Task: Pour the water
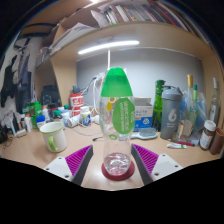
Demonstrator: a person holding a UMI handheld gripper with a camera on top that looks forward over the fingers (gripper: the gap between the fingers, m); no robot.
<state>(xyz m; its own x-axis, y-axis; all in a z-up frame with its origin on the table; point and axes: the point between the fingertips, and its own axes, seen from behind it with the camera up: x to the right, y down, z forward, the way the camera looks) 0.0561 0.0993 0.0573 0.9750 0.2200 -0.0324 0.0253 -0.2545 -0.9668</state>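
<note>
Cluttered bench (30, 155). We log gripper (117, 160) spread wide; clear green-capped bottle (117, 120) upright on red coaster (117, 173) between pads (145, 158), gaps either side.

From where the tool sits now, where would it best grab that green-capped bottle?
Around the lower clear body of the bottle, coming straight ahead as now. It stands upright on a red coaster between the open tool's fingers; the sides look round and even, below the label.
</note>
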